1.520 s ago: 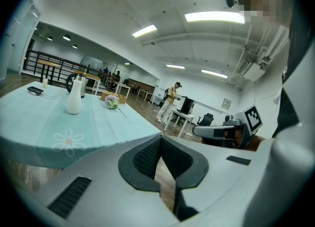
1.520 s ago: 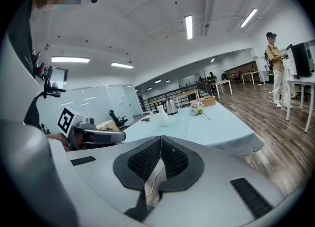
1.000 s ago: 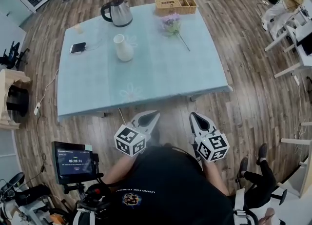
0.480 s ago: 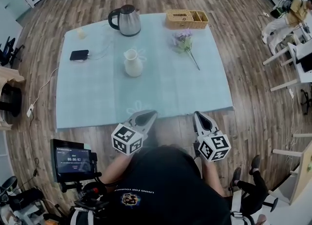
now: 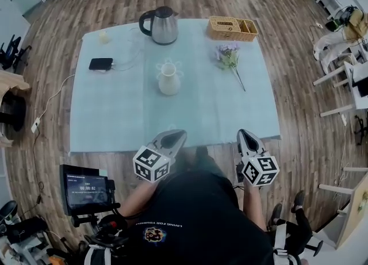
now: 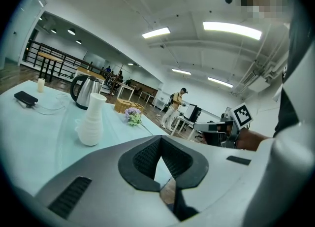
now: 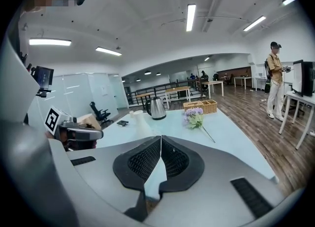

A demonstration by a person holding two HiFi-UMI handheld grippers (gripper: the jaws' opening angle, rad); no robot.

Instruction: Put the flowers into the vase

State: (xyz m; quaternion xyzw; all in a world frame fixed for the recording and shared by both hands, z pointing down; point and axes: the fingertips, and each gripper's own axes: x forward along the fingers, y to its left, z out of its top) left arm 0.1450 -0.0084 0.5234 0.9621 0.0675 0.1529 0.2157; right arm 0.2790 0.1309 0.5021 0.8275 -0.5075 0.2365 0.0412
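A white vase [image 5: 169, 79] stands upright near the middle of the light blue table [image 5: 115, 120]. A bunch of purple flowers [image 5: 230, 60] lies flat on the cloth to the right of it, stem towards the near right. Both grippers hover at the table's near edge, well short of vase and flowers. My left gripper [image 5: 172, 139] is shut and empty, and so is my right gripper [image 5: 246, 137]. The left gripper view shows the vase [image 6: 91, 120] ahead left and the flowers [image 6: 133, 116] beyond it. In the right gripper view the flowers [image 7: 195, 117] lie ahead right.
A steel kettle [image 5: 161, 25] and a wicker basket [image 5: 232, 28] stand at the table's far edge. A black phone [image 5: 101, 63] with a cable lies at the left. A screen on a stand [image 5: 86, 189] is at my near left; white desks [image 5: 345, 68] stand at the right.
Both grippers and the view have moved forward towards the table, so its near edge now lies right at the fingertips. Both stay shut. Nothing on the table has moved.
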